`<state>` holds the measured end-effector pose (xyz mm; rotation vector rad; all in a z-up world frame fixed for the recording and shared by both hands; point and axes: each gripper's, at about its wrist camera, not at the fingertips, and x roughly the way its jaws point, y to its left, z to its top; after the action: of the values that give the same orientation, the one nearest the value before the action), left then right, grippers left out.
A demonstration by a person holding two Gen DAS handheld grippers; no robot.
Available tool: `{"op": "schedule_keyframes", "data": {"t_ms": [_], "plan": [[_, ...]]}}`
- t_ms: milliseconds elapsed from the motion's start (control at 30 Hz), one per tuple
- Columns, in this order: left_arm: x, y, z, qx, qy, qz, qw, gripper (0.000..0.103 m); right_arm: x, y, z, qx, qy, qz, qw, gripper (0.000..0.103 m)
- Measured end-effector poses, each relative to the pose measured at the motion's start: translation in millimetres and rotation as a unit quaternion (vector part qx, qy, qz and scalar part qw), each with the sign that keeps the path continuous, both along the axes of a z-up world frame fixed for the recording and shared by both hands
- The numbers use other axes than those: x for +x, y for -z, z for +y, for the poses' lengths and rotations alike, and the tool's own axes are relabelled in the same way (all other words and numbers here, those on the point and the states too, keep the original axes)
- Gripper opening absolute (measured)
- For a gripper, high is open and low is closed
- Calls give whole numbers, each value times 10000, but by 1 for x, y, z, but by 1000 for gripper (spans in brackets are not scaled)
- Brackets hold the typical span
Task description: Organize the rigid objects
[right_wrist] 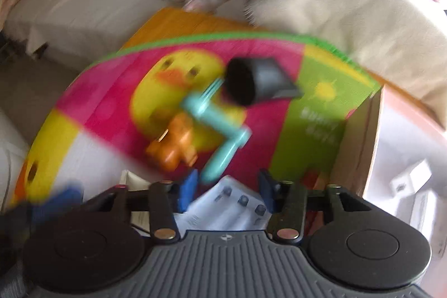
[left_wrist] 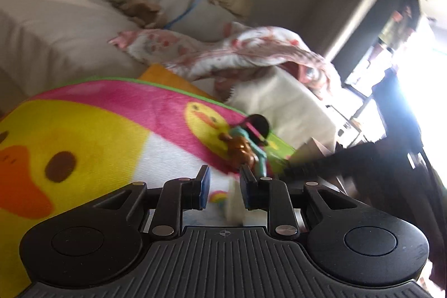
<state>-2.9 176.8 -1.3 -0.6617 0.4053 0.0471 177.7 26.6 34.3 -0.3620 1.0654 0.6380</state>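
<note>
A teal hair dryer (right_wrist: 220, 127) with a black nozzle (right_wrist: 251, 80) lies on a pink, yellow and green duck blanket (right_wrist: 106, 91). An orange toy (right_wrist: 173, 147) lies against its left side. My right gripper (right_wrist: 227, 180) is open, its fingers on either side of the dryer's handle end, just short of it. In the left wrist view the dryer (left_wrist: 258, 150) and a brown-orange toy (left_wrist: 240, 150) lie just beyond my left gripper (left_wrist: 225, 180), which is open and empty. The right wrist view is blurred.
A cardboard box (right_wrist: 360, 136) with white contents stands at the right of the blanket. A white leaflet (right_wrist: 232, 203) lies under my right gripper. A small rainbow item (left_wrist: 219, 197) lies between the left fingers. A beige sofa (left_wrist: 69, 27) with floral cloth (left_wrist: 237, 52) lies behind.
</note>
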Motion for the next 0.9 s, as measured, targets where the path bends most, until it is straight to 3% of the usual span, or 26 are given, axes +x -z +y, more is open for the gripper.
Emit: {"op": "schedule_keyframes", "data": {"t_ms": [33,200,333,467,567,667,800,900], "plan": [[-1,1,1,-71,-8,40,10000,25,-9,6,-3,-8,-37,80,10000,39],[-15,9,1,-506,302,344,9977,25,-72,10,-28,37,-528,-408,9978,35],[-28,12,-11,-621,589,478,9952,25,-121,12,-57,-110,-895,-1118,9896,36],[-34,8,-32,-423,915,622,9930,25,-154,14,-93,-273,-961,-1967,9754,56],[-40,3,-46,-236,1251,711,9893,28,-162,15,-119,-469,-722,-2321,9689,61],[-51,-7,-54,175,1451,752,9864,28,-163,10,-148,-391,-255,-2290,9723,61],[-59,-7,-59,399,1713,1021,9791,29,-188,-7,-181,494,-57,-1897,9806,78],[-61,-7,-63,442,1742,1019,9784,29,-211,1,-187,999,-225,-1497,9834,80]]}}
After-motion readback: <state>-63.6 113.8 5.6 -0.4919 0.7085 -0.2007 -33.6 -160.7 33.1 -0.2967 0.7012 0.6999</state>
